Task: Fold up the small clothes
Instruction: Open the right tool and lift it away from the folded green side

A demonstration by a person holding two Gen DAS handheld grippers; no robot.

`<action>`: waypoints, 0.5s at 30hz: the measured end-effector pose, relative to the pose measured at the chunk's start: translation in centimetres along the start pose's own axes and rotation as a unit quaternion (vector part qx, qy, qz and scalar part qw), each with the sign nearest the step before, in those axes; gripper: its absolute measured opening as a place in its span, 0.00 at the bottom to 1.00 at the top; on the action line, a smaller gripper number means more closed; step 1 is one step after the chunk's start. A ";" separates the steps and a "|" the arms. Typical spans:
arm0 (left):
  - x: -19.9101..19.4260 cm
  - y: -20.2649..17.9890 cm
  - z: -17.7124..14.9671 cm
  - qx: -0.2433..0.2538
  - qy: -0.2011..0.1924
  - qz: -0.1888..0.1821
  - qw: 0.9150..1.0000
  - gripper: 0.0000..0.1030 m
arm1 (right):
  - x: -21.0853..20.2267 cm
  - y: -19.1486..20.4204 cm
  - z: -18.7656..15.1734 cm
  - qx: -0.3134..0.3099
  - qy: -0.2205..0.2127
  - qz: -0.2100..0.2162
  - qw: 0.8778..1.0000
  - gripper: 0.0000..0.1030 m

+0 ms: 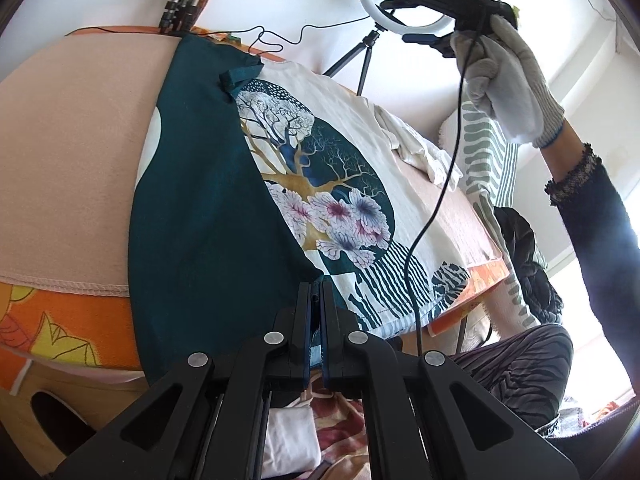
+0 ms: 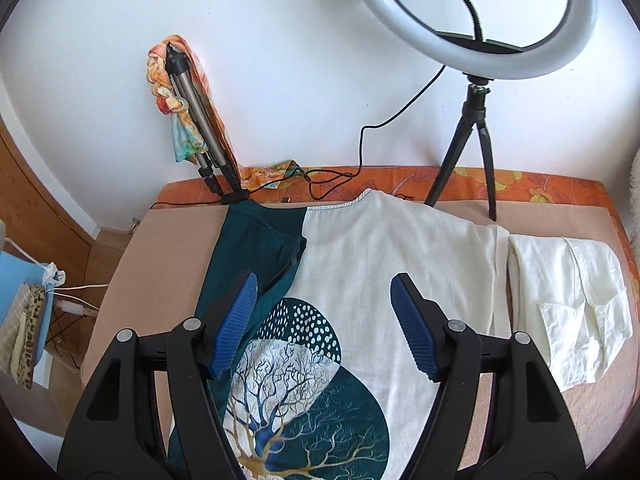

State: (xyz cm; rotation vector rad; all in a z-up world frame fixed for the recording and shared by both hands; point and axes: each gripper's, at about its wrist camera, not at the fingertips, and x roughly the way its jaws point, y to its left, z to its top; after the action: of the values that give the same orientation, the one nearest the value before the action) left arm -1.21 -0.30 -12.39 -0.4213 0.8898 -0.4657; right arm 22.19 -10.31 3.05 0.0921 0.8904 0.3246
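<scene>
Mid-fold: left tongs [image 1: 316, 300] clamp the printed shirt's [image 1: 328, 160] hem, its teal side turned over; right tongs [image 2: 324, 320], open and empty above the shirt, likely need the opposite edge next.

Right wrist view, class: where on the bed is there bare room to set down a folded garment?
Free: the pink sheet left of the tree-print shirt. Crowded: the white shirt fills the right side; the tripod and cables line the wall edge.

The right gripper [image 2: 323, 322] hangs open over the tree-print T-shirt [image 2: 400, 264] spread on the pink bed cover [image 2: 160, 248], with a white shirt [image 2: 568, 312] at three o'clock and a ring light [image 2: 472, 40] at one.
</scene>
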 end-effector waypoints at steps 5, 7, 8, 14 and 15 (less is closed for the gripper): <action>1.1 -1.0 -0.6 0.017 0.027 -0.002 0.999 0.15 | -5.7 -3.1 -4.1 0.021 -0.027 0.012 0.999 0.71; 1.2 -1.5 -0.9 0.026 0.036 0.006 0.999 0.25 | -7.1 -4.3 -6.1 0.031 -0.032 0.012 0.999 0.71; 0.9 -1.7 -1.0 0.029 0.035 0.000 0.999 0.28 | -7.6 -4.8 -7.2 0.037 -0.032 0.013 0.999 0.71; -0.8 -2.9 -1.8 0.074 0.015 0.016 0.997 0.31 | -9.8 -7.7 -13.5 0.034 -0.034 -0.017 0.999 0.71; -1.0 -3.1 -1.9 0.081 0.013 0.022 0.996 0.31 | -10.1 -8.2 -14.5 0.032 -0.034 -0.027 0.999 0.71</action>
State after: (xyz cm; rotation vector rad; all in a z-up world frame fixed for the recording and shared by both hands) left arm -3.91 -2.62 -11.14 -0.2475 0.8771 -0.5000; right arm 6.99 -22.05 -0.28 0.1367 0.8341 0.2415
